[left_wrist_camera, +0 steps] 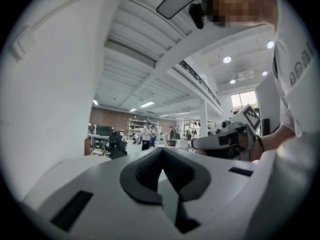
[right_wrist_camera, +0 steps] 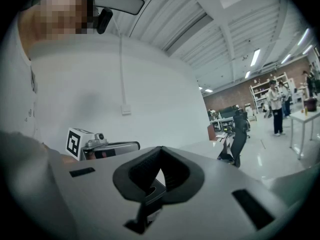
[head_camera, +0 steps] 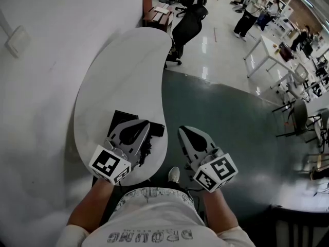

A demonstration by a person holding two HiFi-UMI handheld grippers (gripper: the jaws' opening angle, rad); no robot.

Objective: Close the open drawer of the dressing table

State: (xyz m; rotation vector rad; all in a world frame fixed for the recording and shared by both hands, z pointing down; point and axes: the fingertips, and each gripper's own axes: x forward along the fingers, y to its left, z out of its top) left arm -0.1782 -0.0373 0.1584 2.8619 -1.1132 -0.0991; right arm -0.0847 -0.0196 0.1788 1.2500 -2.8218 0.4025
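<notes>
Both my claws are pinched fully together and hold nothing. My left gripper hangs over the near end of the white dressing table; my right gripper is just off its edge, over the dark floor. The open drawer shows only as a black shape around and under my left claw; how far out it stands I cannot tell.

What could go wrong, as I judge it: pushing at one corner may skew the drawer so that it binds; my left claw may catch in the opening as it shuts; a closed tip may slide off the front.

Counted: two grippers; one dressing table; one drawer in view; one black office chair at the table's far end; at least three people well beyond.
</notes>
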